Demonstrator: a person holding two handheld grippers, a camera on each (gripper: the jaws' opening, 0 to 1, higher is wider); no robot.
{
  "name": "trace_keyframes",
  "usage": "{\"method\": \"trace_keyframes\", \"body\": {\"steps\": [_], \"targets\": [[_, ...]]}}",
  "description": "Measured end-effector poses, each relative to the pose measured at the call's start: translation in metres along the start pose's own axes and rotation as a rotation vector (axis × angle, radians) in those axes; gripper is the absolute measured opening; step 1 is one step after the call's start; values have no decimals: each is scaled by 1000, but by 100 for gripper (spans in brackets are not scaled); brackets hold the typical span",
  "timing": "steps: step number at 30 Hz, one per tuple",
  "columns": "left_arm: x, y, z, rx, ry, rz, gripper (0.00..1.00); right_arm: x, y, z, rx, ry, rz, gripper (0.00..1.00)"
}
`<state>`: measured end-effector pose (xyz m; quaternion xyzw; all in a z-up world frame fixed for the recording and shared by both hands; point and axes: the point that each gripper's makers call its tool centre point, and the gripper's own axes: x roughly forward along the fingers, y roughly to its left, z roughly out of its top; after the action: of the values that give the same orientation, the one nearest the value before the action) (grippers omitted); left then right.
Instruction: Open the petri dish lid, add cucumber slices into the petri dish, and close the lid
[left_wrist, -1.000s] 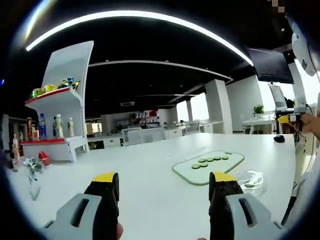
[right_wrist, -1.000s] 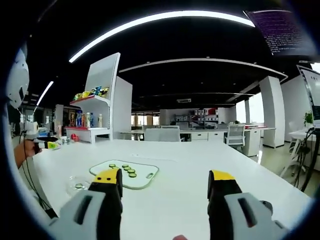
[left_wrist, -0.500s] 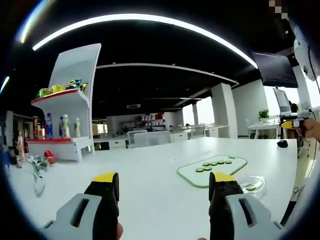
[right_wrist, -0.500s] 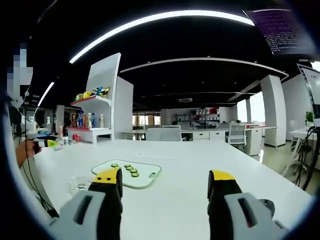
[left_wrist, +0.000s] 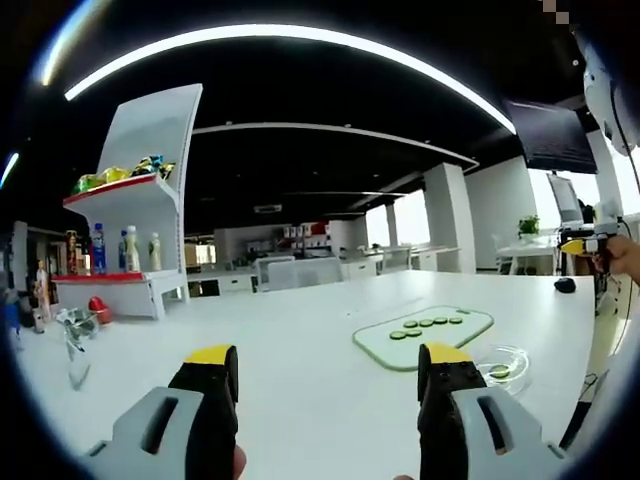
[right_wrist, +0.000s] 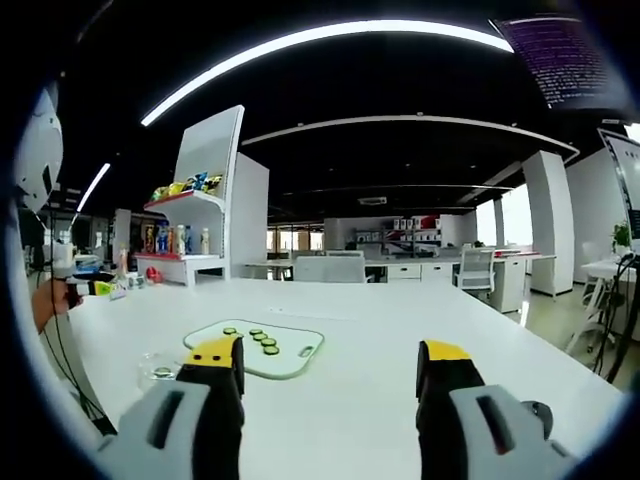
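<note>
Little has changed since half a second ago: both views have drifted only slightly, and the things on the worktop (left_wrist: 300, 330) lie where they did.

The left gripper (left_wrist: 330, 375) hangs above the worktop with its jaws spread wide and nothing between them; the right gripper (right_wrist: 330, 370) is the same, jaws wide and bare.

Taking the cutting board (left_wrist: 425, 335) as the landmark: it is a pale green rounded rectangle lying flat, and in the left gripper view its long axis runs from lower left to upper right. The cucumber slices (left_wrist: 428, 324) form a row along that axis on the board. The petri dish (left_wrist: 497, 365) sits on the worktop just beside the board's near corner, close to the worktop's edge; its lid seems to be on, though the clear plastic is hard to read, and something small and green shows inside.

In the right gripper view the cutting board (right_wrist: 258, 345) lies ahead of the left jaw, with the petri dish (right_wrist: 160, 372) beside it. Beyond the board the worktop stretches wide and open towards a white shelf unit (right_wrist: 205, 215).
</note>
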<state>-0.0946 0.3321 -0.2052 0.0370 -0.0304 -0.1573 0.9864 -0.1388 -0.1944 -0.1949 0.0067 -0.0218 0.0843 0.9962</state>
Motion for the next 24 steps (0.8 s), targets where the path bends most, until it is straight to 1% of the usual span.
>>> {"method": "trace_keyframes", "body": {"steps": [4, 8, 15, 19, 24], "targets": [[0, 2, 0, -6, -5, 4, 73, 1, 1, 2, -4, -2, 2, 70], [-1, 3, -1, -7, 0, 12, 73, 4, 1, 1, 5, -3, 0, 69], [-2, 1, -5, -18, 14, 6, 74, 9, 3, -1, 8, -4, 8, 69], [-4, 4, -3, -25, 5, 18, 74, 10, 3, -1, 8, -7, 7, 69], [-1, 1, -1, -26, 1, 8, 74, 10, 1, 2, 8, -10, 5, 69]]}}
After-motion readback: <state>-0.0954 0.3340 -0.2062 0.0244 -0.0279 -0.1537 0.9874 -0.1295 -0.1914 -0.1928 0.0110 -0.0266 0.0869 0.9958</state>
